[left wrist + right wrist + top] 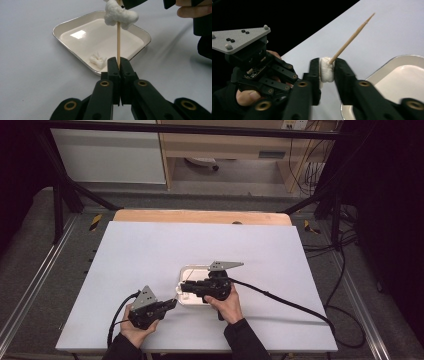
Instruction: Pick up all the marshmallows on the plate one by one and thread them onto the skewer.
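Nearest to you, at the lower left of the high view, your left gripper (172, 303) is clamped shut on the lower end of a thin wooden skewer (118, 42). In the left gripper view the skewer rises straight up from the closed jaws at the bottom centre, its long axis vertical in that frame.

A white marshmallow (120, 15) is threaded on the skewer near the top of that frame. Your right gripper (327, 70) has its jaws on either side of this marshmallow; in the right gripper view the pads touch its flanks, and the skewer's sharp tip points to the upper right.

Risks, as a judgement: the right jaws look only lightly set, so the soft marshmallow could slip, tear, or stay put when you push it along. Pushing off-axis could bend or snap the skewer, or twist it in the left jaws.

Farther off, a shallow white tray (62, 26) sits at the centre of the table (150, 250). A second marshmallow piece (98, 59) lies in the tray's near corner.
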Available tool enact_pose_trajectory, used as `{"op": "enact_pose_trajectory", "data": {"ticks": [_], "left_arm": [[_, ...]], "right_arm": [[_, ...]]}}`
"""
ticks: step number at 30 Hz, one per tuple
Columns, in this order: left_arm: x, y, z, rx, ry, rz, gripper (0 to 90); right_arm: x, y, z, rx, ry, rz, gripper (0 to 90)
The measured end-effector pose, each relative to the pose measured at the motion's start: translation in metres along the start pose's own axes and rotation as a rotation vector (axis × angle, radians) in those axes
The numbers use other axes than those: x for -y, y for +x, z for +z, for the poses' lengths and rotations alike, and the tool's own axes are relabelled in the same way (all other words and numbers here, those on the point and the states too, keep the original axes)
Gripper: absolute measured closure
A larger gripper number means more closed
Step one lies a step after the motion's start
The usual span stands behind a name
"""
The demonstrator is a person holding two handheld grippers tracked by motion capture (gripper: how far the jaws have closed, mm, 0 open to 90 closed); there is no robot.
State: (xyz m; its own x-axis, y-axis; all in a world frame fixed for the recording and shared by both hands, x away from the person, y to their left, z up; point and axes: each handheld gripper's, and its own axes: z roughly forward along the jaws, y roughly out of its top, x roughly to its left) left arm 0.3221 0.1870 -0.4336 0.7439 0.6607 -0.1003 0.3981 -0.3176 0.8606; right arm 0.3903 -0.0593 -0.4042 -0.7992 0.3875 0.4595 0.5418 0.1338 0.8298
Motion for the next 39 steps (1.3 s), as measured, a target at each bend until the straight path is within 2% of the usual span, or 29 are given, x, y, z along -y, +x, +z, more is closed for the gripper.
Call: {"op": "enact_pose_trajectory", "data": {"ticks": [3,7,13,20,23,26,33,39], "left_arm": [[0.002,0.004,-0.001,0.0,-0.002,-0.023,88.9],[0.002,0.007,-0.004,-0.009,-0.01,-0.025,88.9],[0.003,0.01,-0.007,-0.01,-0.007,-0.029,88.8],[0.004,0.014,-0.011,-0.012,0.0,-0.037,88.8],[0.005,0.016,-0.014,-0.014,0.004,-0.046,88.8],[0.005,0.019,-0.016,-0.016,0.007,-0.049,88.8],[0.005,0.022,-0.019,-0.024,0.004,-0.058,88.8],[0.006,0.023,-0.02,-0.025,0.007,-0.057,88.8]], "right_arm": [[-0.003,0.002,-0.006,0.03,-0.015,-0.026,61.9],[-0.008,0.001,-0.016,0.087,-0.012,-0.069,47.8],[-0.003,-0.01,-0.024,0.205,0.038,-0.129,28.0],[0.003,-0.022,-0.03,0.284,0.11,-0.15,9.5],[0.004,-0.024,-0.03,0.304,0.153,-0.16,6.1],[0.006,-0.024,-0.028,0.32,0.174,-0.168,4.4],[0.007,-0.023,-0.021,0.344,0.195,-0.176,3.3],[0.004,-0.017,-0.005,0.345,0.218,-0.197,3.9]]}}
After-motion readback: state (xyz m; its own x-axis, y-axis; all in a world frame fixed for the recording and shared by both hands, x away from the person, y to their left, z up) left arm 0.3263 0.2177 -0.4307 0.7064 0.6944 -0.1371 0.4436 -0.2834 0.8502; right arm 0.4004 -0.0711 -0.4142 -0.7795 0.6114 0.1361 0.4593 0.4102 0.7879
